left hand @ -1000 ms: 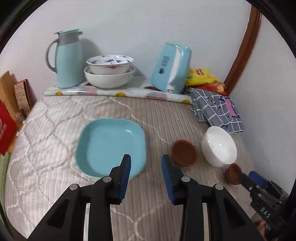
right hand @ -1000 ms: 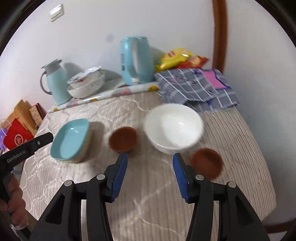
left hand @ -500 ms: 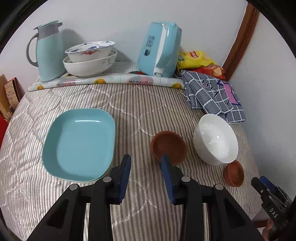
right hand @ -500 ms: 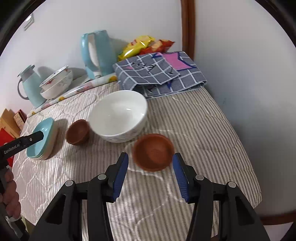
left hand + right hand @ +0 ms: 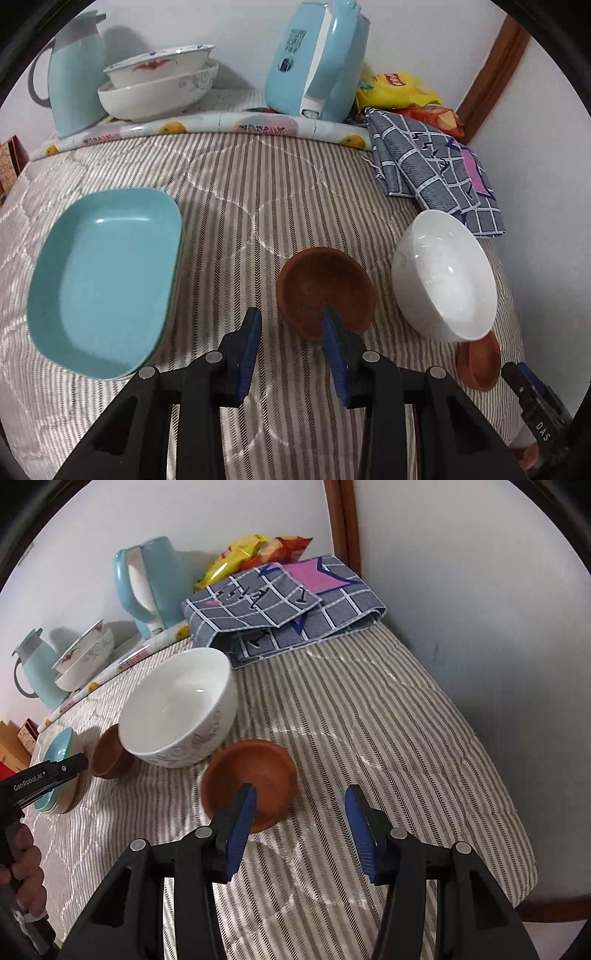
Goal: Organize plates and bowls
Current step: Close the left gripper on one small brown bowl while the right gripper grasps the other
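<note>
A brown clay bowl (image 5: 325, 288) sits mid-table; my left gripper (image 5: 291, 325) is open, its right finger over the bowl's near rim and its left finger outside it. A white bowl (image 5: 443, 280) stands to its right, and a teal plate (image 5: 103, 273) lies to its left. A second brown clay bowl (image 5: 251, 779) sits in front of the white bowl (image 5: 177, 709); my right gripper (image 5: 301, 805) is open, its left finger inside this bowl, its right finger outside. Two stacked white bowls (image 5: 155, 85) stand at the back.
A teal thermos (image 5: 74, 70), a teal kettle (image 5: 317, 55), snack bags (image 5: 399, 88) and a folded checked cloth (image 5: 432, 166) line the back and right of the table. The table's right edge (image 5: 517, 830) is near the wall. Boxes (image 5: 14, 746) stand at the left.
Both grippers have moved forward and down. The left now straddles the near rim of the middle brown bowl; the right has shifted right and straddles the rim of the other brown bowl.
</note>
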`<act>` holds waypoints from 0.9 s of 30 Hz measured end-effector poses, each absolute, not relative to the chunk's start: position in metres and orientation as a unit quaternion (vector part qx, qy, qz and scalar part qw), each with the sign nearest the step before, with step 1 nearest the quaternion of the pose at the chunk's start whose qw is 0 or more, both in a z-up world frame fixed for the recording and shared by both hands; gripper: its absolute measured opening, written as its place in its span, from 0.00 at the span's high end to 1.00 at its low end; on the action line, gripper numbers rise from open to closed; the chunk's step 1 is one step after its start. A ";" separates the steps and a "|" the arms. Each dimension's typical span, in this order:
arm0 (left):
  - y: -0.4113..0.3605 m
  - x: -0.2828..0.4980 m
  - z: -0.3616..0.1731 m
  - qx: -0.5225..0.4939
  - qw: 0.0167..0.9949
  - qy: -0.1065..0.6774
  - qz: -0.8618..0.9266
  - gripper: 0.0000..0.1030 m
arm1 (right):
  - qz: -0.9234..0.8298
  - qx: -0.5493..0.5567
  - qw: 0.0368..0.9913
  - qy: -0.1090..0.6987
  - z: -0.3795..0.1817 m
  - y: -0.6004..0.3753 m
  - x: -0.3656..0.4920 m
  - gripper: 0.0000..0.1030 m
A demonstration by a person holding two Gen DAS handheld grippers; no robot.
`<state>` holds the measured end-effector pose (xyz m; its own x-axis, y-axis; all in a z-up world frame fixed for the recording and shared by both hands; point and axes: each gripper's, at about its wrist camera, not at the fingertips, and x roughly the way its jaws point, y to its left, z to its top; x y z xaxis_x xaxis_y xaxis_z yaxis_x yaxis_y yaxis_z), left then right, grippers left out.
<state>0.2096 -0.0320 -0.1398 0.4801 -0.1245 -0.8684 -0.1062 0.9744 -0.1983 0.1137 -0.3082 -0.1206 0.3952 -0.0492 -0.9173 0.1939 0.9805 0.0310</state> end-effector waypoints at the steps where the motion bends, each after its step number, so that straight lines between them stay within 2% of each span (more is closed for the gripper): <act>1: -0.032 0.211 -0.142 -0.116 0.852 0.511 -0.005 0.68 | -0.073 0.067 0.832 0.546 -0.123 -0.309 0.115 0.51; 8: -0.034 0.226 -0.157 -0.126 0.842 0.524 -0.004 0.68 | -0.066 0.081 0.824 0.557 -0.138 -0.314 0.125 0.51; 17: -0.035 0.242 -0.168 -0.133 0.838 0.530 0.003 0.69 | -0.054 0.088 0.811 0.575 -0.157 -0.313 0.136 0.61; 23: -0.035 0.246 -0.171 -0.136 0.840 0.525 0.006 0.80 | -0.051 0.090 0.813 0.573 -0.161 -0.310 0.141 0.67; 27: -0.034 0.249 -0.171 -0.137 0.841 0.524 0.009 0.85 | -0.049 0.092 0.814 0.571 -0.162 -0.309 0.144 0.77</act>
